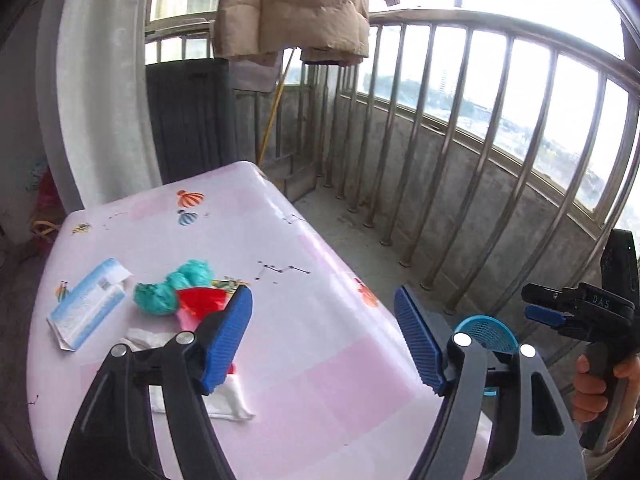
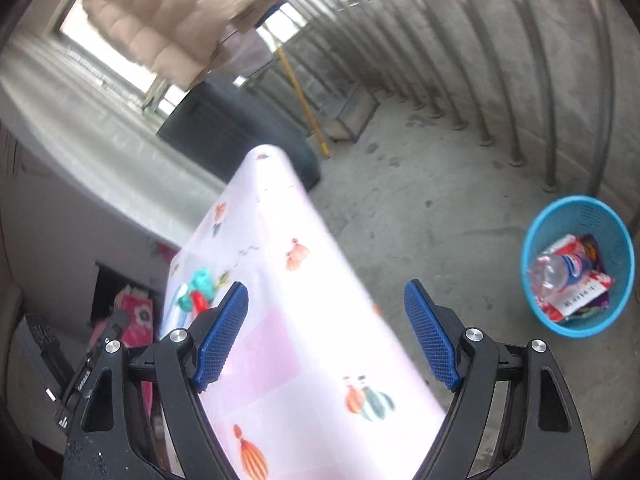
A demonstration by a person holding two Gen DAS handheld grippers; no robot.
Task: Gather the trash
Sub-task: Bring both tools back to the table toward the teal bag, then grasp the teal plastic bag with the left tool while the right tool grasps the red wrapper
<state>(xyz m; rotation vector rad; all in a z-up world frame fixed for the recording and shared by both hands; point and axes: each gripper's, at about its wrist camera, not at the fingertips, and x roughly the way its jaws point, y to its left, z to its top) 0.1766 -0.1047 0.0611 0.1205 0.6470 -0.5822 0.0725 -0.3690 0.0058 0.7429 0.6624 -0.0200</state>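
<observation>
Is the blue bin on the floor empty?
No, the blue bin already holds a clear plastic bottle and some wrappers.

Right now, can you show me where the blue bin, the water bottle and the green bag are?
blue bin (image 2: 538, 224): right wrist view, on its rim.
water bottle (image 2: 554, 270): right wrist view, on its clear body.
green bag (image 1: 156, 298): left wrist view, on its crumpled middle.

Home balcony: railing (image 1: 460, 128), hanging coat (image 1: 292, 4) (padded), concrete floor (image 2: 420, 208).
</observation>
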